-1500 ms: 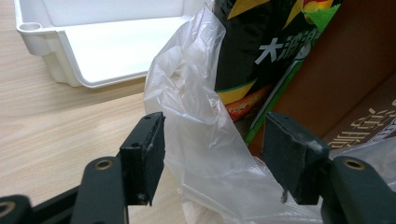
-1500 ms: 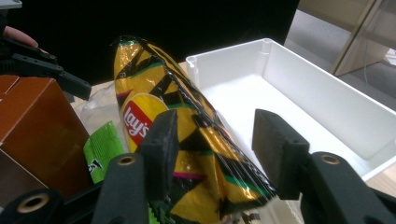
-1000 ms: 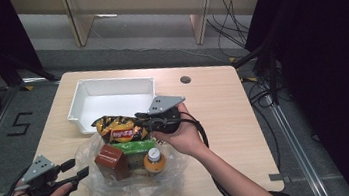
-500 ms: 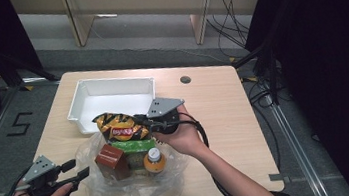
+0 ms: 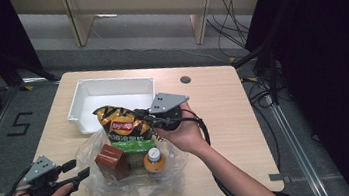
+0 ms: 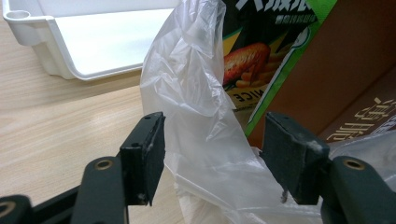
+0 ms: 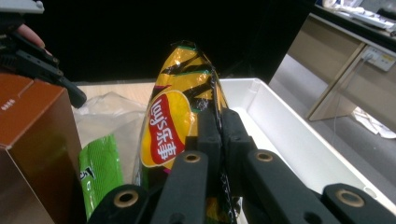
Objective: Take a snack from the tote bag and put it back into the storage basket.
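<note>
A yellow chip bag is held over the open clear plastic bag, beside the white tray. My right gripper is shut on the bag's edge, and its pads pinch the foil of the chip bag in the right gripper view. Inside the plastic bag stand a brown box, a green packet and an orange-capped bottle. My left gripper is open at the bag's left side. In the left gripper view a fold of plastic rises between its jaws without being pressed.
The white tray is bare inside and lies at the table's far left. A round cable hole sits in the tabletop behind the right hand. Bare wood lies to the right of the plastic bag. The table's front edge is near both forearms.
The chip bag and my right gripper have shifted slightly up and toward the tray. The left gripper has kept still.
</note>
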Tool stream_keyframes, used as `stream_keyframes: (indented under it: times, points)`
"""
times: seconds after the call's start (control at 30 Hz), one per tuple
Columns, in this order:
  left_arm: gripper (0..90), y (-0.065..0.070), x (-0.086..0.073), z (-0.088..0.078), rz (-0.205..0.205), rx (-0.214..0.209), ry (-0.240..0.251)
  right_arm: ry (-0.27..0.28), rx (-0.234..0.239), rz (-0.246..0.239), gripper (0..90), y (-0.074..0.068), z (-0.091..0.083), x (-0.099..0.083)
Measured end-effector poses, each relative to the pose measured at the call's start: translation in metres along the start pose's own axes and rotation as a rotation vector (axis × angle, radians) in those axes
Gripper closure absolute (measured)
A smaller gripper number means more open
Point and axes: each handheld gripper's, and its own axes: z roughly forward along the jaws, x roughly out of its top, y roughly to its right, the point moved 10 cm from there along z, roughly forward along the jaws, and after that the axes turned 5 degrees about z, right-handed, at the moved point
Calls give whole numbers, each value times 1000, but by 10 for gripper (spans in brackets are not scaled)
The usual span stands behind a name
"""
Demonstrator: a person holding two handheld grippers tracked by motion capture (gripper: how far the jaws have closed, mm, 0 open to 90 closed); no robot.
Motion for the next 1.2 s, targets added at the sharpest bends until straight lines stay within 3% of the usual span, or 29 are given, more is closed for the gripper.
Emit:
stream_keyframes:
  times: [0.07,0.1,0.13,0.23,0.37,0.53,0.57,1.2]
  points:
    - [389,0,0,0,0,0,0,5,1,-10,891,0,-2,3]
    - [389,0,0,0,0,-3,0,5,-3,12,891,-1,-3,4]
    - [389,0,0,0,1,-3,0,18,-3,-13,891,0,-4,8]
    - [389,0,0,0,1,-1,-1,30,-3,-19,892,1,-7,13]
    - [389,0,0,1,4,-4,-4,41,-8,-1,892,0,-10,18]
    - [389,0,0,1,3,-6,-1,66,2,-12,893,0,-15,27]
    - [389,0,0,1,3,-5,-2,72,-17,-31,893,3,-16,29]
    - [389,1,0,2,-11,-6,0,115,-9,-10,895,4,-26,46]
